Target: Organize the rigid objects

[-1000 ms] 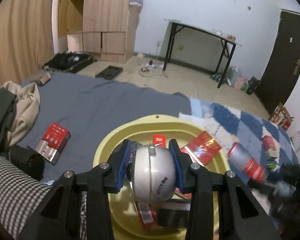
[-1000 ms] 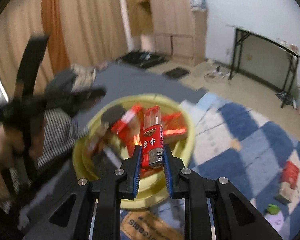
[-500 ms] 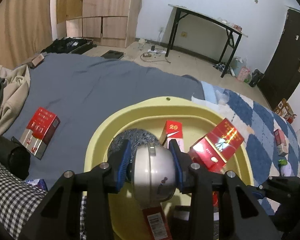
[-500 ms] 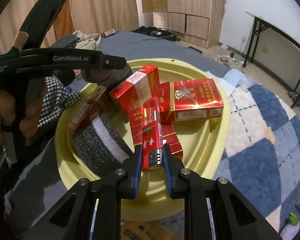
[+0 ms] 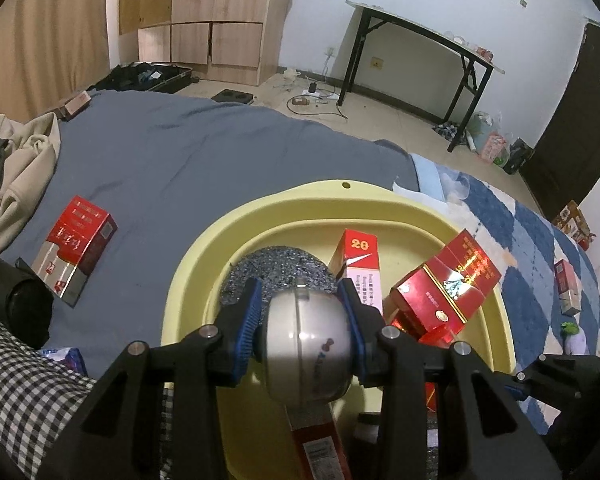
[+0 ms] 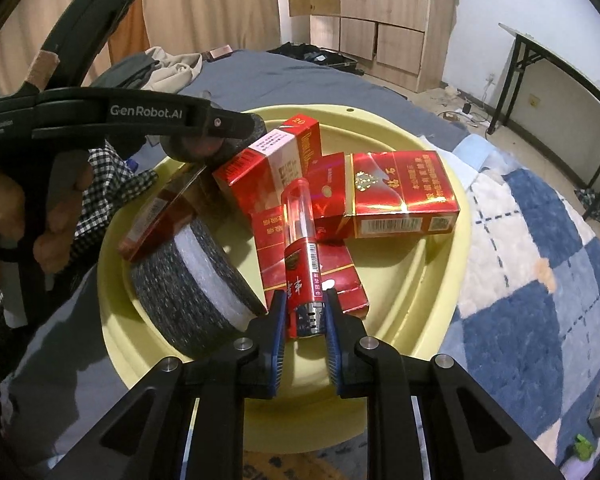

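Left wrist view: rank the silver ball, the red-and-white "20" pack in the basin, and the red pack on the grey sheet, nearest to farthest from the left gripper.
1. silver ball, clamped in the left gripper.
2. "20" pack, just ahead, inside the yellow basin.
3. red pack, far left on the grey sheet.

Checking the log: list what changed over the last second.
Both grippers came in low over the yellow basin. The right gripper brought the red lighter down among the red packs; its fingers now look slightly parted. The left gripper stays clamped on the silver ball.
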Available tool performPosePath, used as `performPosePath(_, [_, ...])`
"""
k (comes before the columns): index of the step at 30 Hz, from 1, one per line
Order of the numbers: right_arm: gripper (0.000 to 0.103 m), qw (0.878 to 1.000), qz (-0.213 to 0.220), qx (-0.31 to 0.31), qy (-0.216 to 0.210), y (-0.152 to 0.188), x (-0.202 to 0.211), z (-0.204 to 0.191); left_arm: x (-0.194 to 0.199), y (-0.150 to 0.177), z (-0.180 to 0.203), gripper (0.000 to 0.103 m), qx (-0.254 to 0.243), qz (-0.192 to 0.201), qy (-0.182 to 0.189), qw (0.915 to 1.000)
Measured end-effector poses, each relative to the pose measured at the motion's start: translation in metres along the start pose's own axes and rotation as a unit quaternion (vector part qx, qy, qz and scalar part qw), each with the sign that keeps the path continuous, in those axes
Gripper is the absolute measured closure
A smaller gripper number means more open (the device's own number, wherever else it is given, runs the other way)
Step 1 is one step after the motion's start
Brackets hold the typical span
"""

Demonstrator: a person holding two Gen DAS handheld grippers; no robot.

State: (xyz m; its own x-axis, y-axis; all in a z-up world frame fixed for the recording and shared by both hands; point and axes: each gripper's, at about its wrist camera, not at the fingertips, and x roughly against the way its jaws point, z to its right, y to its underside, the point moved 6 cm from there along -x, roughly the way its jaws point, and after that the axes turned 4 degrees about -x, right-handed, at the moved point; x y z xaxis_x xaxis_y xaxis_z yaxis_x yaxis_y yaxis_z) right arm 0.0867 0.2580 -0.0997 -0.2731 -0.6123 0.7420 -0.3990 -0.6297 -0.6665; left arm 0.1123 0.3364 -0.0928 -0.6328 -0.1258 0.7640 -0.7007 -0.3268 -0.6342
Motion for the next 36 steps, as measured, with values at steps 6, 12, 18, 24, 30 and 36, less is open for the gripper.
performPosePath(6, [0.032,1.000,0.013,-0.008,-0.004,-0.004,0.014,-0.001,0.027,-0.015,0.012,0.021,-0.007,0.046,-0.014,0.9988])
performPosePath(12, [0.010,0.996,0.066,-0.062,-0.001,-0.009,0.077,0.016,0.089,-0.042,0.048,0.000,0.000,0.109,0.001,0.9940])
performPosePath(18, [0.000,0.980,0.131,-0.138,0.051,0.013,0.172,0.062,0.156,-0.030,0.121,0.000,-0.026,0.156,0.048,0.9863])
performPosePath(24, [0.000,0.963,0.139,-0.191,0.133,0.072,0.258,0.114,0.180,0.030,0.171,0.000,0.010,0.143,0.103,0.9843])
performPosePath(30, [0.000,0.939,0.127,-0.251,0.196,0.148,0.312,0.156,0.183,0.065,0.214,0.000,-0.021,0.117,0.119,0.9858])
performPosePath(36, [0.000,0.925,0.119,-0.260,0.251,0.199,0.347,0.167,0.178,0.093,0.243,0.000,-0.043,0.091,0.116,0.9881])
